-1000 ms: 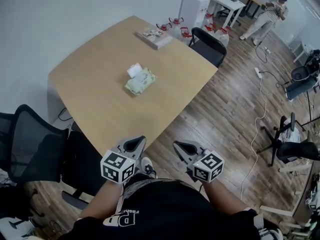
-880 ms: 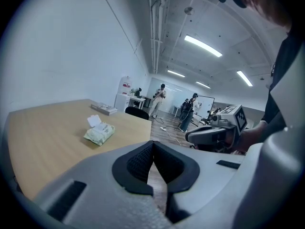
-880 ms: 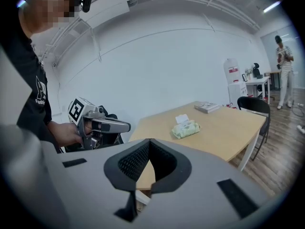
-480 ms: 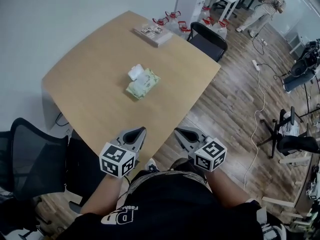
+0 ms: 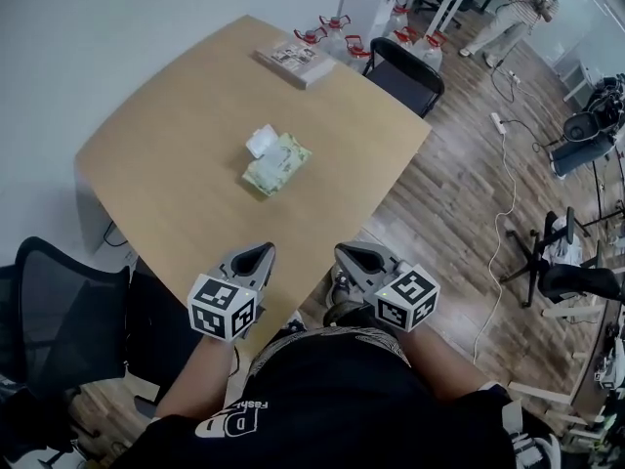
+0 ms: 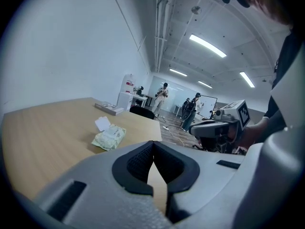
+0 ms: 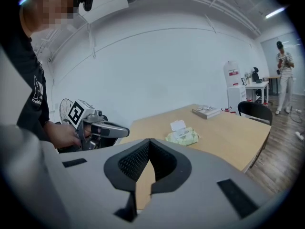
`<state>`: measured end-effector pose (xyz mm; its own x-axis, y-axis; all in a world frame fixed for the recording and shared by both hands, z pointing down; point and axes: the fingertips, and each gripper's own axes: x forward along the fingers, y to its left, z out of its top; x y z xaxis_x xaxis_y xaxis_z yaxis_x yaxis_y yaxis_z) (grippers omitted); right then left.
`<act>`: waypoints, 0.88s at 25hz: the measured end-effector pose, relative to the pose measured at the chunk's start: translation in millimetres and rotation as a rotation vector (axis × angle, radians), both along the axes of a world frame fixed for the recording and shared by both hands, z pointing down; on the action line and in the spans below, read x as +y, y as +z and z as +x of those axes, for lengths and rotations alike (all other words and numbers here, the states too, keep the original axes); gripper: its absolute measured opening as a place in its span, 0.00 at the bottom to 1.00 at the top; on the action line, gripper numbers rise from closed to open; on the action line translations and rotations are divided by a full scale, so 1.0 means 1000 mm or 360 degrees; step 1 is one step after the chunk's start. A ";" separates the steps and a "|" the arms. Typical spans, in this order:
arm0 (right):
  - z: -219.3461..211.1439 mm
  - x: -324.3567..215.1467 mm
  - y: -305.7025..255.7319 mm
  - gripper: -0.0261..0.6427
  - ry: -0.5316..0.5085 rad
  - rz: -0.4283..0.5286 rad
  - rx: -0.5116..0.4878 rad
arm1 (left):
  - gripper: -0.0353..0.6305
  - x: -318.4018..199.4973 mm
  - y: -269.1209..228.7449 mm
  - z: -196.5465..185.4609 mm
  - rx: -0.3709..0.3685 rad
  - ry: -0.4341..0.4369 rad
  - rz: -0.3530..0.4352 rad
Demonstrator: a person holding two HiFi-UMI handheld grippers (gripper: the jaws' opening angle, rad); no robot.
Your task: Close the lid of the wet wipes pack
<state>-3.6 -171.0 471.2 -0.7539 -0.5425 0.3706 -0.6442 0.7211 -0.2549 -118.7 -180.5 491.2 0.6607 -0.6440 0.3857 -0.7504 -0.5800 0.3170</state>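
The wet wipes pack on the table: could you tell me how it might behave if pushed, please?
The wet wipes pack looks like a soft, crinkled pouch, so it would probably give under pressure. It lies flat on the table, so it should not roll, though it may slide. Its open lid probably hinges down easily.

One table [image 5: 166, 164], one wet wipes pack [image 5: 277, 164], one book [image 5: 296, 62], two tongs [image 5: 264, 250] [image 5: 343, 252]

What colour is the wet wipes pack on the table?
The wet wipes pack is pale green, its white lid open; head view shows it best.
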 end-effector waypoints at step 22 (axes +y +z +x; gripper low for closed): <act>-0.001 -0.103 0.002 0.05 -0.0301 -0.0024 -0.0115 | 0.08 -0.144 0.012 -0.042 -0.0294 -0.0425 -0.0017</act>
<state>-4.6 -273.6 473.3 -0.8667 -0.3837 0.3189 -0.4774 0.8233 -0.3070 -161.1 -324.2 503.3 0.3870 -0.7805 0.4910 -0.9211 -0.3519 0.1666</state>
